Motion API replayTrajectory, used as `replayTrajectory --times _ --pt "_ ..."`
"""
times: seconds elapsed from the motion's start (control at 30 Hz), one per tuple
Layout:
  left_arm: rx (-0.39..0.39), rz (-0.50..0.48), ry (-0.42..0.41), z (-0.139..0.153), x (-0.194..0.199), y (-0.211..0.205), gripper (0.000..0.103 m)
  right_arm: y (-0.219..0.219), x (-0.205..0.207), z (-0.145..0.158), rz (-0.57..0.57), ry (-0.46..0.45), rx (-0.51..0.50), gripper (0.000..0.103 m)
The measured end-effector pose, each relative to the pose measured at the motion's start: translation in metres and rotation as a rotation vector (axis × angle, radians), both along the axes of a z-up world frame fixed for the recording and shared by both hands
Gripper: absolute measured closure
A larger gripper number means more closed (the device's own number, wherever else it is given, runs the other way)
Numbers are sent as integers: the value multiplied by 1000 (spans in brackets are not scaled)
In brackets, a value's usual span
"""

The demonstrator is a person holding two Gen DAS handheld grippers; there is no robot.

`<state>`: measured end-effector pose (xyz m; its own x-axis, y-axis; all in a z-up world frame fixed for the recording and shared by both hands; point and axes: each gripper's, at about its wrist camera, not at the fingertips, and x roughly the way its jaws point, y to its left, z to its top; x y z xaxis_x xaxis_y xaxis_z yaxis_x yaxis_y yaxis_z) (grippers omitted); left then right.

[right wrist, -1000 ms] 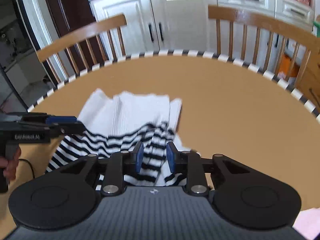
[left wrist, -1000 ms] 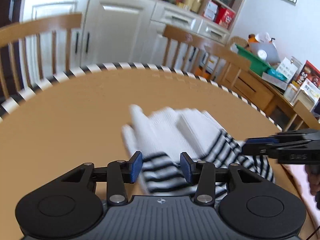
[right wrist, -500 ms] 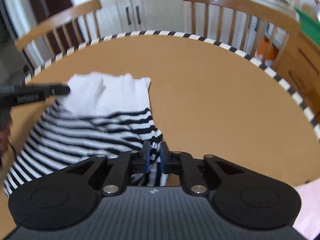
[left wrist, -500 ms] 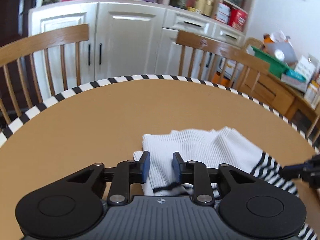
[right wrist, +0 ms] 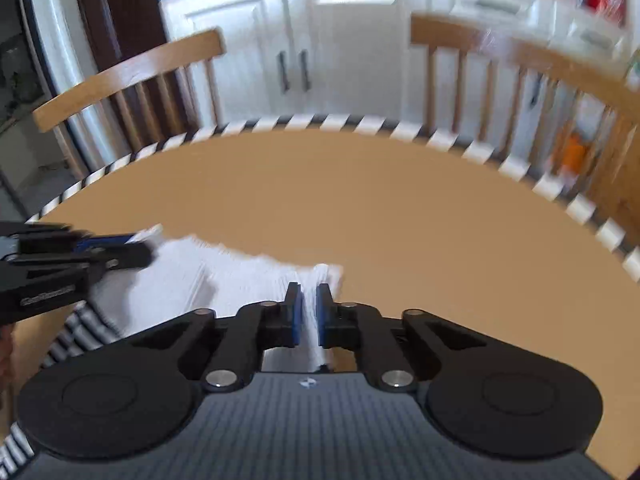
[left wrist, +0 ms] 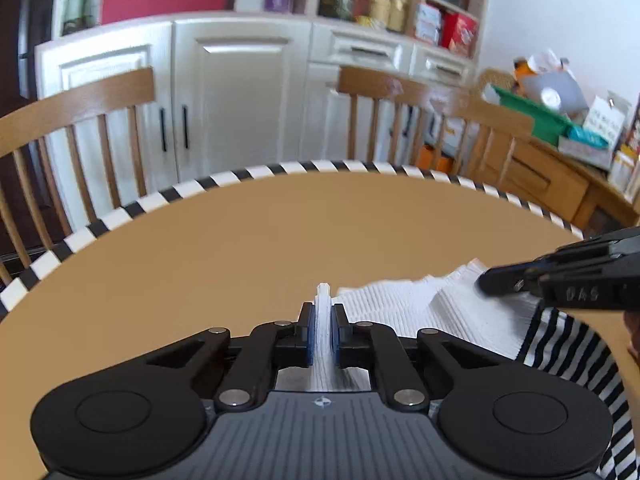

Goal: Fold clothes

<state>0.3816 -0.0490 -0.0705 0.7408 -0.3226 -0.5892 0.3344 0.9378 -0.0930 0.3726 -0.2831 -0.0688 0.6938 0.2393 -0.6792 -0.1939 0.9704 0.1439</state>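
Observation:
A white ribbed garment (left wrist: pixel 420 312) with a black-and-white striped lower part (left wrist: pixel 568 356) lies on the tan round table (left wrist: pixel 240 240). My left gripper (left wrist: pixel 323 316) has its jaws closing, and the blue pads pinch a fold of the white fabric at its far left edge. My right gripper (right wrist: pixel 307 300) is also closing, with white fabric (right wrist: pixel 240 276) standing between its pads at the far right edge. Each gripper shows in the other's view: the right gripper (left wrist: pixel 484 284) from the side, the left gripper (right wrist: pixel 144 252) blurred over the cloth.
The table has a black-and-white striped rim (left wrist: pixel 280 170). Two wooden chairs (left wrist: pixel 76 100) (left wrist: pixel 432 96) stand behind it, before white cabinets (left wrist: pixel 240 92). A wooden sideboard (left wrist: pixel 560 176) with boxes and a green tray is at the right.
The left jaws went from wide around the cloth to pinching its white edge. The right gripper moved from the striped part to the white far edge. Both views swung.

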Motion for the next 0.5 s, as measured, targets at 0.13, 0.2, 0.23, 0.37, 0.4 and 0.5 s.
replayTrajectory --times 0.13,0.2,0.23,0.37,0.4,0.5 --pt "-68 109 78 -8 19 9 94 -20 17 -6 -108 45 104 96" --pt "-80 144 94 -11 26 10 94 -21 20 -19 -126 68 108 96" --pt "-68 142 97 -10 28 9 93 -21 20 -25 -133 78 109 95" --pt "-129 180 118 11 21 29 76 -29 -7 2 -161 20 117 74" --pt "-170 193 105 21 11 40 73 -32 -21 14 -153 -21 117 74" --pt "-214 183 72 46 -45 66 50 -37 -89 44 -96 -82 125 72"
